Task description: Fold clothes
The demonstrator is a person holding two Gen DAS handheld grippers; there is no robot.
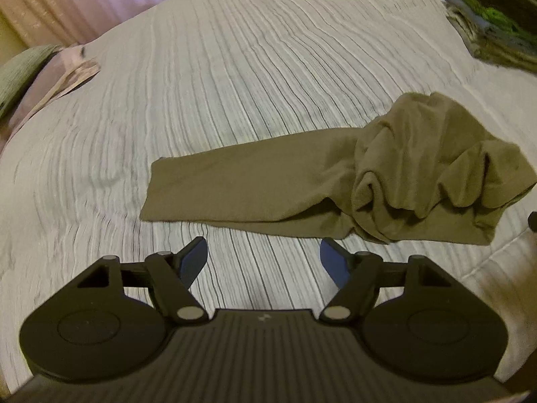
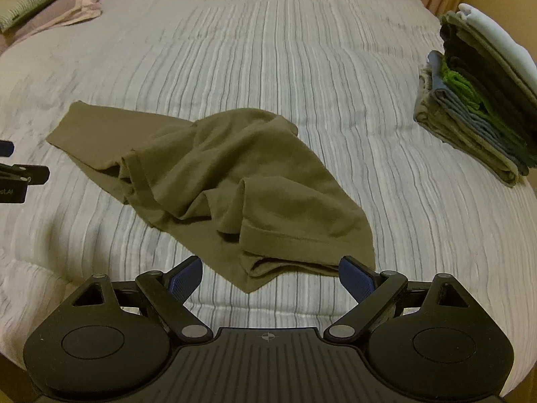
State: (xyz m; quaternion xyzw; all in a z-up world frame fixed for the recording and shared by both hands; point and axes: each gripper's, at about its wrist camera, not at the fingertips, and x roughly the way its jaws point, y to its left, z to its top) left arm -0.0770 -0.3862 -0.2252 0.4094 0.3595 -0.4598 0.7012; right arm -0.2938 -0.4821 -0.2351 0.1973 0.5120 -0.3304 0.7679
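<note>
Crumpled olive knit garment (image 2: 214,168) on ribbed striped bedspread (image 2: 268,50).

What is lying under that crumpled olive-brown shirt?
The crumpled olive-brown cotton shirt rests directly on the pale striped quilted bedspread. Whether anything is tucked beneath its bunched folds cannot be seen.
</note>
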